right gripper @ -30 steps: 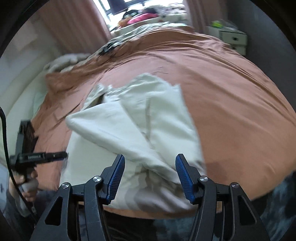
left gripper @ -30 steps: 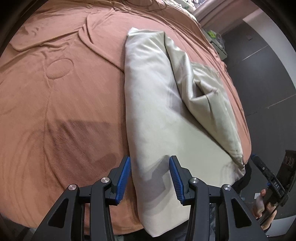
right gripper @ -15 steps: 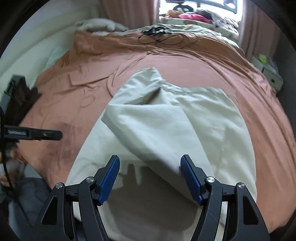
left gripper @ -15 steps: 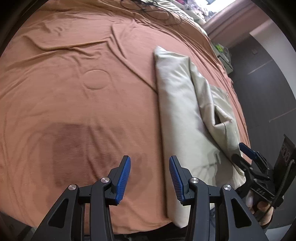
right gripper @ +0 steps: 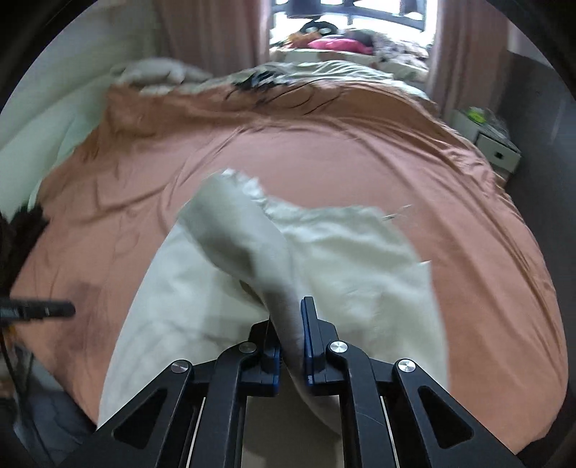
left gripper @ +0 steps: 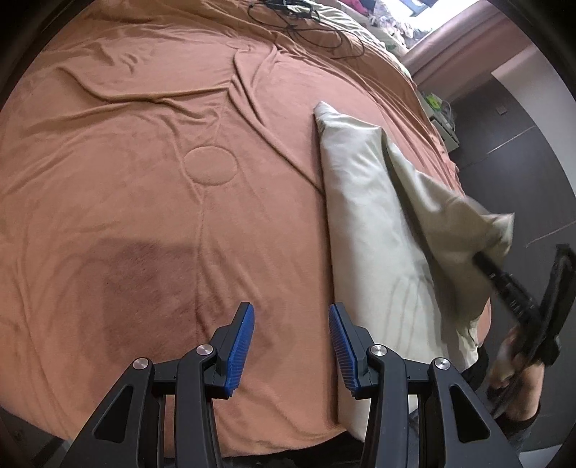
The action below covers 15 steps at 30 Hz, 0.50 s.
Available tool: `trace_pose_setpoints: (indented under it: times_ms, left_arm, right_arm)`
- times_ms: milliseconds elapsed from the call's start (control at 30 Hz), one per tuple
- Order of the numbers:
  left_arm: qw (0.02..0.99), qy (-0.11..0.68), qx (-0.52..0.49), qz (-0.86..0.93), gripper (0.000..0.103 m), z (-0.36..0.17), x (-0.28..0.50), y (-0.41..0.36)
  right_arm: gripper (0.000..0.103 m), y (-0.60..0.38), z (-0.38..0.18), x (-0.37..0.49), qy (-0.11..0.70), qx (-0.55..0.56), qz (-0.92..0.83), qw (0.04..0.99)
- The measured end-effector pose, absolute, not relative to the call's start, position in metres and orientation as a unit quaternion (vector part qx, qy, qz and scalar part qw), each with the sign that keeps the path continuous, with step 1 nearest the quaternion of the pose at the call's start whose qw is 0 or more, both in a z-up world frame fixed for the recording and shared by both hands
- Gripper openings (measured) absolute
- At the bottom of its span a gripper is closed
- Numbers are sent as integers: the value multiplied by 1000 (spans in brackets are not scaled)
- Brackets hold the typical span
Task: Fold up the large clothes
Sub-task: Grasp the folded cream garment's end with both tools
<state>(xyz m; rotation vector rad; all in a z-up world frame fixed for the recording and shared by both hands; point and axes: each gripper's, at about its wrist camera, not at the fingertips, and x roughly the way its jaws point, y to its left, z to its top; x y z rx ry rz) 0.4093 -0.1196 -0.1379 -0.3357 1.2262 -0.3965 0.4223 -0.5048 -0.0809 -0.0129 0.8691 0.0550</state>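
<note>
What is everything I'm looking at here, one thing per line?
Garment: one, pale cream, partly folded, near edge of the bed, one fold lifted.
Blanket: one, rust brown, covering the bed, with a darker patch near the front.
Cables: a black tangle, far end of the blanket.
Bedside cabinet: one, white, right of the bed.
Curtains: pinkish, either side of the window.
Bedding heap: mixed colours, one bright pink piece, under the window.
Left tongs: black with blue pads, open over bare blanket, holding nothing.
Right tongs: black with blue pads, just closed, pinching the lifted fold.
Hand: one, gripping the right tongs' handle.
</note>
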Motion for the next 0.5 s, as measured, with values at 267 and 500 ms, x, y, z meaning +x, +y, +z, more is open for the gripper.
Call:
trace_pose_setpoints:
  times_ms: [267, 500]
  left_arm:
    - [784, 572, -140, -196, 45, -137, 426, -147]
    - [785, 572, -128, -200, 45, -139, 447, -165]
  right_arm:
    - [9, -588, -77, 451, 425, 78, -24, 902]
    - [44, -631, -94, 464, 443, 123, -69, 885]
